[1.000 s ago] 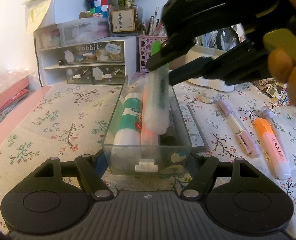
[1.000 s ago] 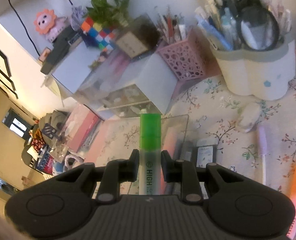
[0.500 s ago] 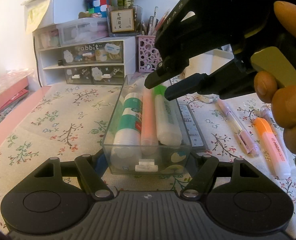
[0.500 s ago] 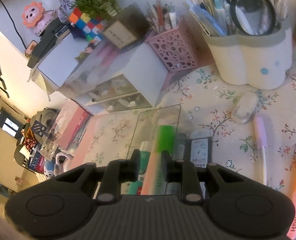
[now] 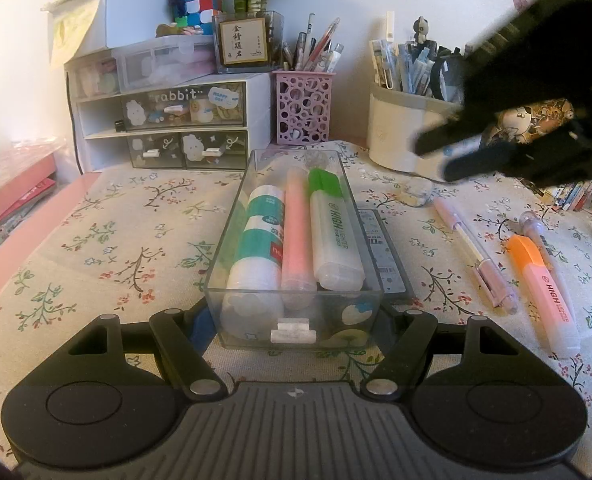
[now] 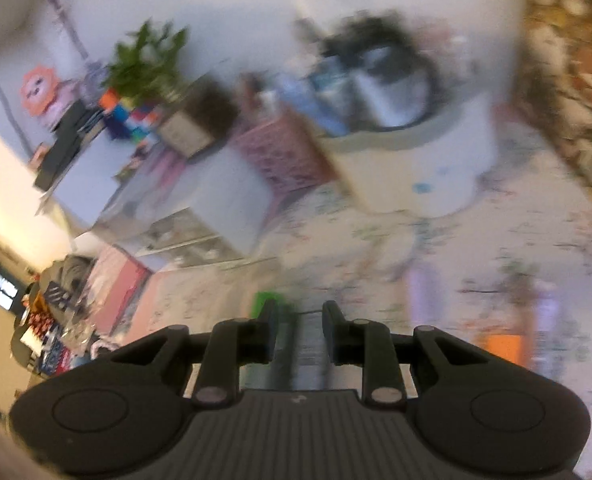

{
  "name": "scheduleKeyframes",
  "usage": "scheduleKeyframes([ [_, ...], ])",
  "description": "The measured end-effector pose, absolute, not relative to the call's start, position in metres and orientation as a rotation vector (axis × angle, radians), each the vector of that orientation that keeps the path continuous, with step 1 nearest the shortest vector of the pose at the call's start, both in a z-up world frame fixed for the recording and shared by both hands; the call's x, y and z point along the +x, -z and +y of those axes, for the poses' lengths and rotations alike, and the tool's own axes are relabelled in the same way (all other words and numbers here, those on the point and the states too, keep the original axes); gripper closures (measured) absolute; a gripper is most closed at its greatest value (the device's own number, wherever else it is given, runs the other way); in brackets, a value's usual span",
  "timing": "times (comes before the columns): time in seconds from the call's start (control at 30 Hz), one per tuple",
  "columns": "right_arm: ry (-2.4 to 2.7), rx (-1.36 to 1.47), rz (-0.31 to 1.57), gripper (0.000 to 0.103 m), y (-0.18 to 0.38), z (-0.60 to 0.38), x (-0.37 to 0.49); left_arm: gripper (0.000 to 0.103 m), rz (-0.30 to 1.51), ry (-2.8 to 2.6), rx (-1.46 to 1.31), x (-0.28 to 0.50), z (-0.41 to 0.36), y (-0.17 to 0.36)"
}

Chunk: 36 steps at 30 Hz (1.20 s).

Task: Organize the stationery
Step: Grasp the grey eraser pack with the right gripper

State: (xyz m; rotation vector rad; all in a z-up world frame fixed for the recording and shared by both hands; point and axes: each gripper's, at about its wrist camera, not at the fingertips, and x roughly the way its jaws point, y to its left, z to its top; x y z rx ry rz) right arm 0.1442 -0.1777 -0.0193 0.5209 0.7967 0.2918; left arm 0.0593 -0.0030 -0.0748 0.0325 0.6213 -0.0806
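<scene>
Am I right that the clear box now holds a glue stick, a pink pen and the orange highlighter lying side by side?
Not quite: the third item in the clear box is the green highlighter, beside the glue stick and pink pen. The orange highlighter lies on the tablecloth to the right, as the left wrist view shows.

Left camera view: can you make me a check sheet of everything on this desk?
Surface: flowery tablecloth, flat.
Job's things: clear box holds a glue stick, pink highlighter and green highlighter, side by side. Orange highlighter and purple pen lie outside, to its right.
Clutter: flat dark case against the box.
Grippers: left tongs shut on the box's front corners; right tongs open, nothing between.
Cables: dark cable beside the drawers.
Surroundings: drawer unit, pink pen cup, white pen pot.
</scene>
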Motion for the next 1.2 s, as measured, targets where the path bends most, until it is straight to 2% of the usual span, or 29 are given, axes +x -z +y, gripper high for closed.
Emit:
scheduleKeyframes([
  [0.27,-0.246,0.4,0.875,0.084,0.036,-0.178,0.142,0.03,0.622,0.078,0.031,0.059,-0.002,0.075],
  [0.43,-0.307,0.247,0.92,0.072,0.043,-0.136,0.149,0.031,0.647,0.059,0.025,0.059,0.005,0.071],
  [0.8,-0.284,-0.024,0.939,0.067,0.046,-0.083,0.169,0.031,0.619,0.031,0.028,0.05,0.02,0.074],
  [0.9,-0.268,-0.104,0.93,0.072,0.049,-0.073,0.167,0.031,0.618,0.033,0.029,0.05,0.02,0.074],
  [1.07,-0.282,0.0,0.941,0.08,0.046,-0.087,0.17,0.031,0.618,0.033,0.032,0.05,0.02,0.074],
  [1.1,-0.282,0.037,0.931,0.103,0.044,-0.093,0.169,0.031,0.618,0.033,0.032,0.051,0.02,0.075],
  [1.2,-0.288,0.122,0.935,0.103,0.04,-0.102,0.171,0.031,0.618,0.033,0.032,0.051,0.02,0.075],
])
